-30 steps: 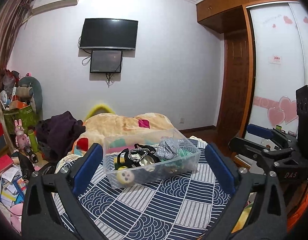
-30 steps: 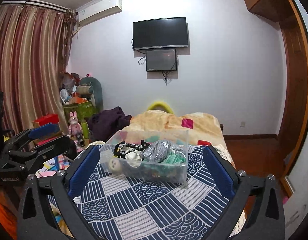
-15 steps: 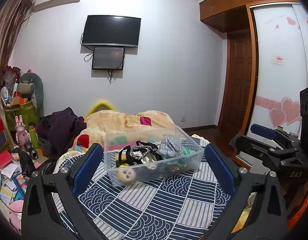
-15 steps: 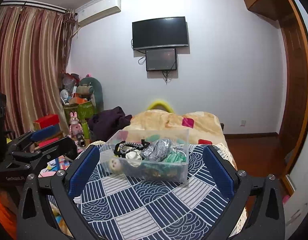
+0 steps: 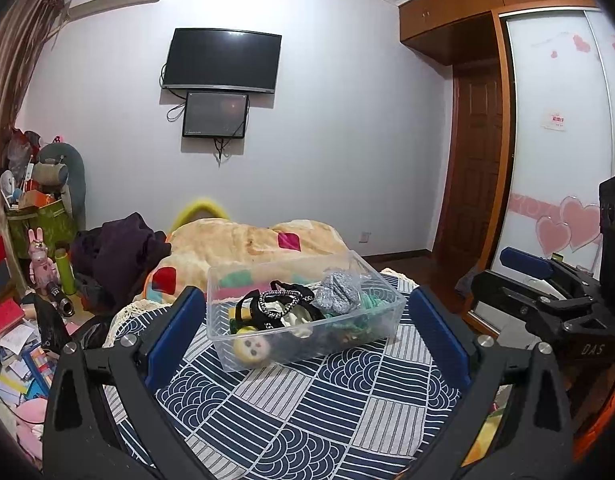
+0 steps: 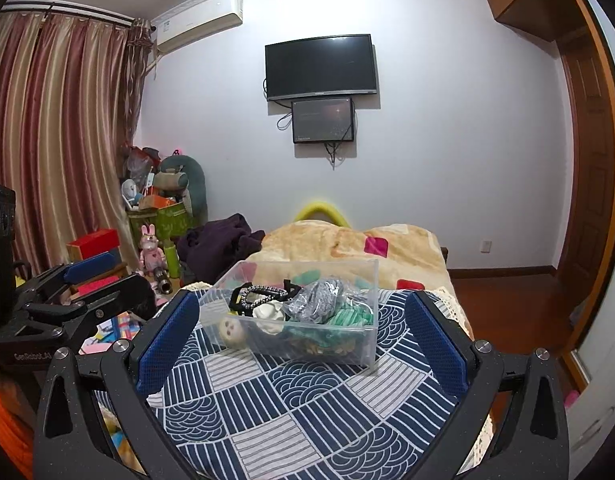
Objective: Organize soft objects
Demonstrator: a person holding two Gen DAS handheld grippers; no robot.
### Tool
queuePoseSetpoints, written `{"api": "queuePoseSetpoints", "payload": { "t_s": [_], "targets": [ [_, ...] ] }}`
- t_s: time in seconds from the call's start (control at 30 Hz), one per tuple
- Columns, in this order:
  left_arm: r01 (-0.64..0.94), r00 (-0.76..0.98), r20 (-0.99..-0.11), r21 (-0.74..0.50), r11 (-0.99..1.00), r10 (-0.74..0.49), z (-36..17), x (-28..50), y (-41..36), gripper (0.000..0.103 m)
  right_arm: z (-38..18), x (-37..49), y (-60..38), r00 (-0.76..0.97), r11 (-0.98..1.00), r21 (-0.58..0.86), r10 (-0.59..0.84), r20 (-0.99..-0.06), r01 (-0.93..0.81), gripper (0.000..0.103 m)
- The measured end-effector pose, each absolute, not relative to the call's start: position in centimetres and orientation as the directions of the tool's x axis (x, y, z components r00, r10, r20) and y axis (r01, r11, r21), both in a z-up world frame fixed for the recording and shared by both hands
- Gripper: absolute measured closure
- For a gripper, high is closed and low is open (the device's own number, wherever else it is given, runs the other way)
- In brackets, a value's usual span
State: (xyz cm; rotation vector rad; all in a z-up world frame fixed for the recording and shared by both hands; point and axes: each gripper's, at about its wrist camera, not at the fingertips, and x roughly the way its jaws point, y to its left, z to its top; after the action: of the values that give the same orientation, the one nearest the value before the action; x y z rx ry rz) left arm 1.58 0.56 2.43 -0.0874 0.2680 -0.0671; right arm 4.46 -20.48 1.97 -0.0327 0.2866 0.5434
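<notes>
A clear plastic bin (image 5: 379, 320) stands on the blue patterned bedspread (image 5: 307, 408); it also shows in the right wrist view (image 6: 363, 344). Inside lie a black beaded band (image 5: 279, 304), a silver-grey fabric piece (image 5: 339, 292), green items (image 6: 343, 316) and a small round plush face (image 5: 253, 349). My left gripper (image 5: 303, 336) is open and empty, held back from the bin. My right gripper (image 6: 301, 336) is open and empty, also short of the bin. Each gripper shows at the other view's edge.
An orange blanket (image 5: 251, 244) and dark clothes (image 5: 123, 248) lie behind the bin. Clutter, boxes and a pink rabbit toy (image 5: 39, 256) fill the floor at left. A wardrobe (image 5: 555, 160) and door stand at right. A TV (image 5: 221, 60) hangs on the far wall.
Both grippers have lifted and tilted slightly, so the bin sits a bit lower in the views. Both stay open and empty.
</notes>
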Motion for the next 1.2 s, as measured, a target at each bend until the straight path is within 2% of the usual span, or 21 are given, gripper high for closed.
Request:
{"api": "queuePoseSetpoints", "payload": {
  "t_s": [1.2],
  "targets": [
    [0.080,0.955,-0.276,-0.119,0.990,-0.110,2.36,1.65,0.32,0.000,2.37,3.90,-20.01,0.817,0.856,0.044,0.505,-0.278,-0.515,0.000]
  ]
}}
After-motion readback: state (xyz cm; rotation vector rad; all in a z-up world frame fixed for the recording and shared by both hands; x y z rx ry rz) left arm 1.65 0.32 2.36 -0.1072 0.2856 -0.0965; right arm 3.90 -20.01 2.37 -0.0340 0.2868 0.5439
